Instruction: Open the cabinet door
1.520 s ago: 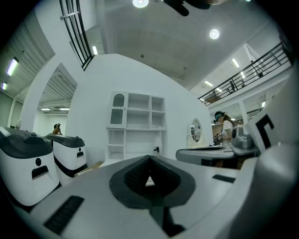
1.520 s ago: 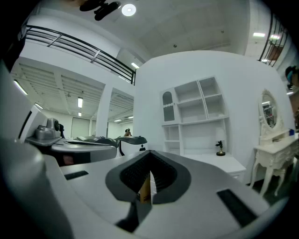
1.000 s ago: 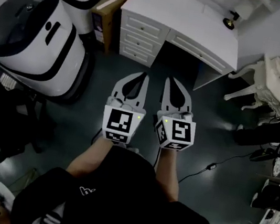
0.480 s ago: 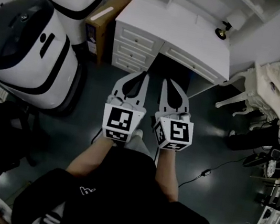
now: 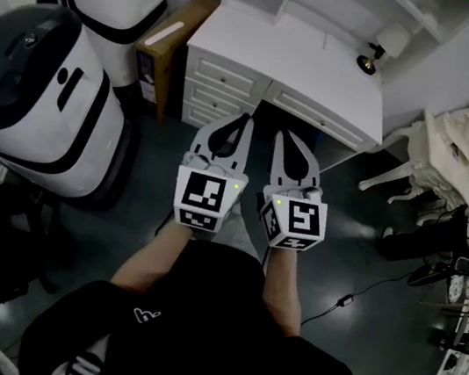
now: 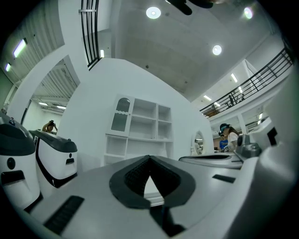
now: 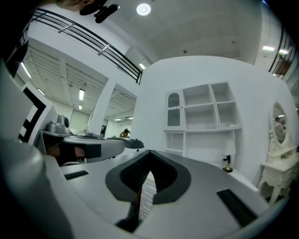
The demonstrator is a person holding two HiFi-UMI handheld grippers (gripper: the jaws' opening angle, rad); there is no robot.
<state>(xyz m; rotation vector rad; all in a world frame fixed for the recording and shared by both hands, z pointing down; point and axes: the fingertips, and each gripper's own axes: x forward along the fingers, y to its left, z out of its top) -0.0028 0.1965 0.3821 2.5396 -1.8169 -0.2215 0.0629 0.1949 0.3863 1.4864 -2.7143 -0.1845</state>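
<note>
Pointing the left gripper point(image 5: 244, 121) and right gripper point(image 5: 282, 135) at the white desk point(image 5: 301, 55), both closed and empty.
They sit side by side over the dark floor, each with its jaw tips pressed together and nothing between them. The cabinet door point(image 6: 120, 115), arched and glazed, is at the upper left of the shelf unit point(image 6: 156, 122) on the desk. It is well beyond and above both grippers, and neither touches it.
</note>
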